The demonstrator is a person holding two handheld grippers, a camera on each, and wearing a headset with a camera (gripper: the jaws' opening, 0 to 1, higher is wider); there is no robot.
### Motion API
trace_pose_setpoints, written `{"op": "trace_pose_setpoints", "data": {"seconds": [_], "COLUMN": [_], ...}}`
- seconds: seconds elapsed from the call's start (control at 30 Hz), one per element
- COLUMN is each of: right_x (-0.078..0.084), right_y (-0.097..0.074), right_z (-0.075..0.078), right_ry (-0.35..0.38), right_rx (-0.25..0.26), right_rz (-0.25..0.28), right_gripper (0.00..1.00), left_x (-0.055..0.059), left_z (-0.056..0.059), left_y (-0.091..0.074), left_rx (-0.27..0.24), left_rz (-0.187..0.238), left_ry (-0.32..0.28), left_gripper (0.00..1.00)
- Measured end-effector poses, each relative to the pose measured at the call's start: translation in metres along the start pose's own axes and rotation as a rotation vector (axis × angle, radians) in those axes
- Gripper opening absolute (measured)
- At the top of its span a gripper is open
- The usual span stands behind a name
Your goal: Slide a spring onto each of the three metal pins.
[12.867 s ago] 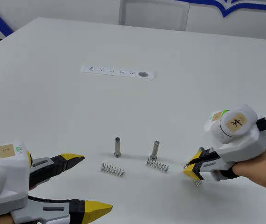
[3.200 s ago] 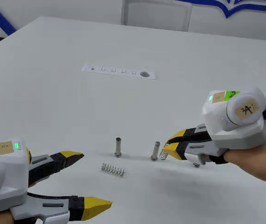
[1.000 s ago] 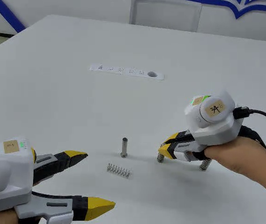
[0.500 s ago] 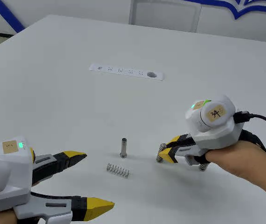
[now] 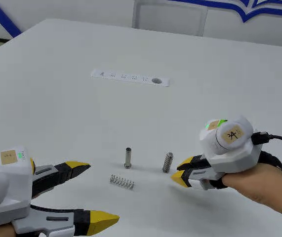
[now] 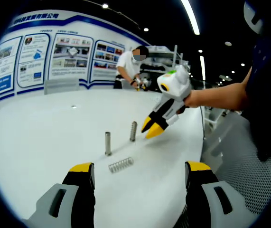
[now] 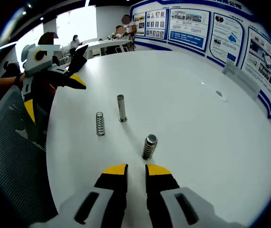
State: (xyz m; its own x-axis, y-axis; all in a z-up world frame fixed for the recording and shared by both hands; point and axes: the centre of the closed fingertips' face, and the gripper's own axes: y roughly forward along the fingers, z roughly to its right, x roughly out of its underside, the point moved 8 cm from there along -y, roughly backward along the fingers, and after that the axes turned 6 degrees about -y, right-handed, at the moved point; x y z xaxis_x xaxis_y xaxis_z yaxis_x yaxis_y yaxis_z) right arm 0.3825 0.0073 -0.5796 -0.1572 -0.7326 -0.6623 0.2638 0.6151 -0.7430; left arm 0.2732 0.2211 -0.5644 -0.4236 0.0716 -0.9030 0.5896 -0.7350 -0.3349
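The right gripper [image 7: 135, 170] has its jaws a little apart with nothing between them. A second ago their tips were down at the middle pin, pressing a spring along it. Now they have backed off toward the right of the head view and sit just beside that pin, clear of it. The sprung pin [image 7: 149, 146] stands upright on its own at the centre of the right gripper view, its coils stacked from base to just under the cap, so I judge that pin done.

Left of it in the head view, the bare pin [image 5: 128, 157] is upright and untouched. The loose spring [image 5: 121, 181] lies on its side on the counter [image 5: 57, 98] just below that pin, where it lay before.

The left gripper [image 5: 103, 191] stays at the lower left, jaws wide apart and empty, aimed toward the loose spring. The power strip [image 5: 130, 77] lies well beyond, in the upper middle.

A second ago another sprung pin stood behind the right gripper, so only the bare pin and loose spring appear to remain.
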Motion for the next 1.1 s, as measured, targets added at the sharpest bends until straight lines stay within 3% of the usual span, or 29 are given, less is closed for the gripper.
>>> {"op": "trace_pose_setpoints", "data": {"seconds": [0.5, 1.1], "right_x": [-0.028, -0.043], "right_y": [0.020, 0.050], "right_z": [-0.028, -0.041], "right_ry": [-0.069, -0.103], "right_rx": [-0.083, -0.153], "right_rz": [0.044, 0.059], "right_gripper": [0.17, 0.17], "left_x": [-0.002, -0.001], "left_z": [0.000, -0.001], "left_y": [-0.001, -0.001], "left_rx": [-0.001, -0.008], "left_rz": [0.002, -0.007], "left_ry": [0.003, 0.001], "left_gripper": [0.79, 0.79]}}
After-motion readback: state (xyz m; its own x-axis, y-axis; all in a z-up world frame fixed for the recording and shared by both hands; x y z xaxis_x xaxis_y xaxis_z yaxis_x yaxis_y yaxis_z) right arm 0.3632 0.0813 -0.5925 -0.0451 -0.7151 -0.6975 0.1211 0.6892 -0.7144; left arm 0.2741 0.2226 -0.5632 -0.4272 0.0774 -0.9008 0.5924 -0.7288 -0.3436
